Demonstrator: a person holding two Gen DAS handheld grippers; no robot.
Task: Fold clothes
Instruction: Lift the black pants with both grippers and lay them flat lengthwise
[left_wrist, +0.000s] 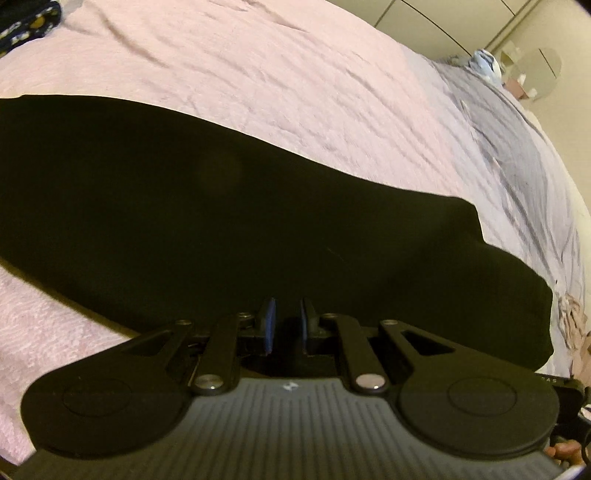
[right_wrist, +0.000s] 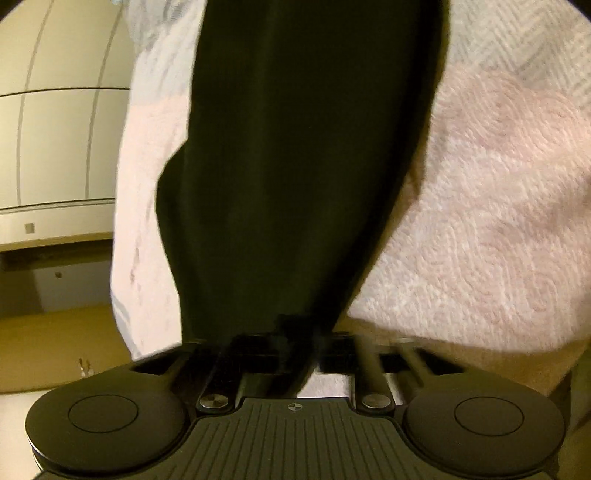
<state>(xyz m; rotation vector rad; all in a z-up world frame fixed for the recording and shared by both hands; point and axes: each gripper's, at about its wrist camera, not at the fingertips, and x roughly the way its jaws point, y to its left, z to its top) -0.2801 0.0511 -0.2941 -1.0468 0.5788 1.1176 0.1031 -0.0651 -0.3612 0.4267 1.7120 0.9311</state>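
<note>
A long black garment lies stretched across the pink bedspread, from the left edge of the left wrist view to the lower right. My left gripper sits at its near edge, blue pads close together with dark cloth between them. In the right wrist view the same black garment runs as a narrow band from the top of the picture straight into my right gripper, which is shut on its end. The right fingertips are hidden by the cloth and by blur.
A dark patterned cloth lies at the bed's far left corner. A grey-lilac sheet covers the bed's right side, with a blue-white bundle beyond it. Wardrobe doors and bare floor lie past the bed's edge.
</note>
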